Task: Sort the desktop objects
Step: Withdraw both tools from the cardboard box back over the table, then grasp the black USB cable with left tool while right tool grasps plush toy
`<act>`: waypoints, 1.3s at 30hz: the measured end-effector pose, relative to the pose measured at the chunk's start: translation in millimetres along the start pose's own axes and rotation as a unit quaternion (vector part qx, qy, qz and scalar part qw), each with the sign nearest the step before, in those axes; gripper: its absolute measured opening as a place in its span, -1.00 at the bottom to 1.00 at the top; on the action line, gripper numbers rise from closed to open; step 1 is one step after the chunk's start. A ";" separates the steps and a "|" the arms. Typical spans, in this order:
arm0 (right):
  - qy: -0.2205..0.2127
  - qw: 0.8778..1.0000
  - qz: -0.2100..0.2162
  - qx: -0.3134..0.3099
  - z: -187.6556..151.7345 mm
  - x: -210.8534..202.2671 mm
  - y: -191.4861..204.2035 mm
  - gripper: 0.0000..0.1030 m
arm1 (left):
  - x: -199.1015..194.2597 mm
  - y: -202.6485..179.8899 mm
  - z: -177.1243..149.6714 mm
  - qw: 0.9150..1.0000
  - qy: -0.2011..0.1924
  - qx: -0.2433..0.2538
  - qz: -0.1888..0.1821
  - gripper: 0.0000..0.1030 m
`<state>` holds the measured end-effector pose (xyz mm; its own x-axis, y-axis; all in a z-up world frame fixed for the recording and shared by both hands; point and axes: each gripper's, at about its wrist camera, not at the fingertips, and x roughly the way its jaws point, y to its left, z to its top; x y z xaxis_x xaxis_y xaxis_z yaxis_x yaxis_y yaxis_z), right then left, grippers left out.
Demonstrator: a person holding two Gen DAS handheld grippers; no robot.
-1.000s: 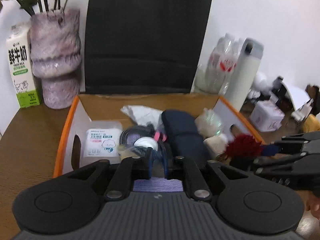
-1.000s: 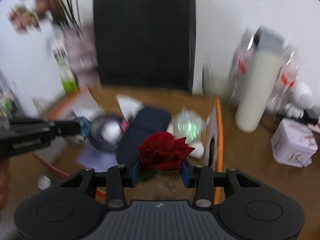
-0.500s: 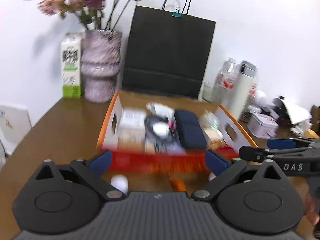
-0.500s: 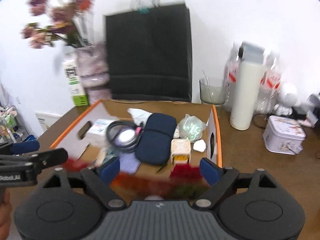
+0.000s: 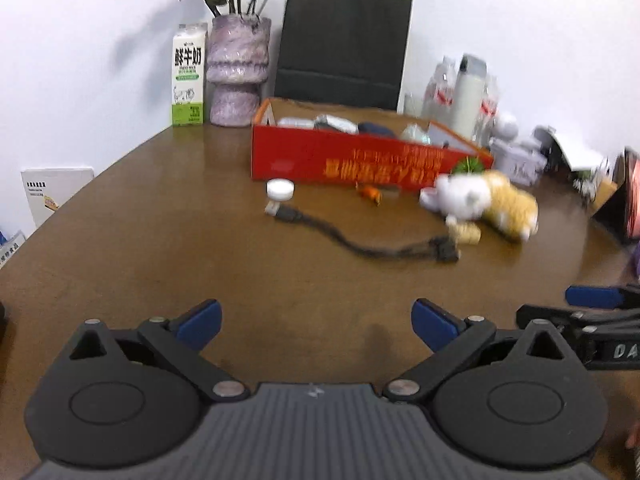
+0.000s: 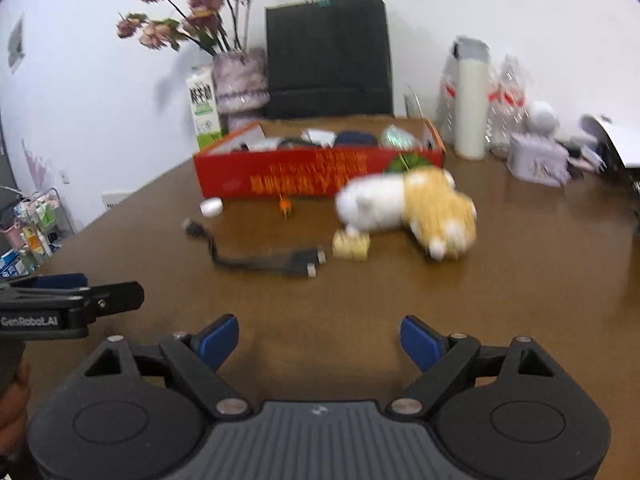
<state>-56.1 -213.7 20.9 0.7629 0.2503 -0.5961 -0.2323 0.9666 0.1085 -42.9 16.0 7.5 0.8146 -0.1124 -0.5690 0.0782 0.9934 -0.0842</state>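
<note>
A red cardboard box (image 5: 360, 160) with several items in it stands at the back of the brown table. In front of it lie a white and yellow plush toy (image 5: 484, 200), a black cable (image 5: 360, 246), a white cap (image 5: 280, 189), a small orange piece (image 5: 372, 193) and a beige block (image 5: 464, 233). My left gripper (image 5: 316, 318) is open and empty over bare table, well short of these things. My right gripper (image 6: 320, 336) is also open and empty, beside the left gripper (image 6: 80, 292). Green leaves (image 6: 396, 162) show at the box's front right corner.
Behind the box stand a black paper bag (image 5: 344, 40), a vase of dried flowers (image 5: 236, 72) and a milk carton (image 5: 188, 76). A white bottle (image 6: 472, 108), wrapped packs and a pale tin (image 6: 538, 158) crowd the back right. A hand (image 6: 14, 396) holds the left gripper.
The left gripper let go of a small item and the right let go of a red rose over the box. Both opened wide and drew back to the near side of the table.
</note>
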 end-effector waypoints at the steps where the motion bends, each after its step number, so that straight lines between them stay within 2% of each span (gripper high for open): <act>1: -0.001 1.000 -0.001 0.000 -3.5 -1.3 0.3 0.71 | 0.8 -0.8 -3.0 1.000 0.004 0.003 -0.003 1.00; 4: -0.007 1.000 -0.012 -0.008 -9.4 -3.2 1.5 0.77 | 1.9 -4.3 -6.0 1.000 0.007 0.009 0.006 1.00; 13: -0.028 0.999 -0.040 -0.018 -12.5 -1.7 7.8 0.77 | 7.5 -4.0 -7.5 1.000 0.025 0.001 0.007 1.00; 23: -0.017 0.999 -0.027 0.008 -9.1 2.1 -1.9 0.78 | 10.5 -12.4 -6.9 0.999 0.032 0.020 0.022 1.00; 26: -0.021 1.000 -0.011 0.020 2.9 4.3 -15.2 0.78 | 10.5 -11.6 -0.3 0.999 -0.003 0.026 0.022 1.00; 30: -0.050 0.998 -0.048 0.003 37.1 17.7 -36.4 0.77 | 34.9 -9.5 33.3 1.000 -0.011 0.018 0.021 0.93; 33: -0.043 0.997 -0.070 -0.010 62.0 48.0 -53.9 0.70 | 55.0 -11.8 60.5 0.999 -0.026 0.010 -0.016 0.92; 34: -0.037 0.997 -0.072 -0.011 68.3 57.8 -59.0 0.67 | 65.6 -13.7 68.2 1.000 -0.015 0.011 -0.016 0.91; 35: -0.034 0.997 -0.075 -0.011 74.4 68.0 -64.2 0.56 | 75.1 -14.5 72.9 1.000 0.002 0.008 -0.003 0.89; 37: -0.025 0.996 -0.079 -0.012 82.7 85.0 -72.6 0.47 | 88.6 -12.1 74.9 0.999 0.033 -0.009 0.016 0.63; 39: -0.019 0.997 -0.078 -0.011 88.5 99.1 -77.8 0.46 | 96.2 -7.8 69.5 0.998 0.051 -0.027 0.004 0.54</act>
<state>91.0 -259.1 23.7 0.8135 0.0995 -0.5730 -0.1222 0.9925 -0.0011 74.7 -0.9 10.2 0.7516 -0.1096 -0.6504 0.0390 0.9918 -0.1220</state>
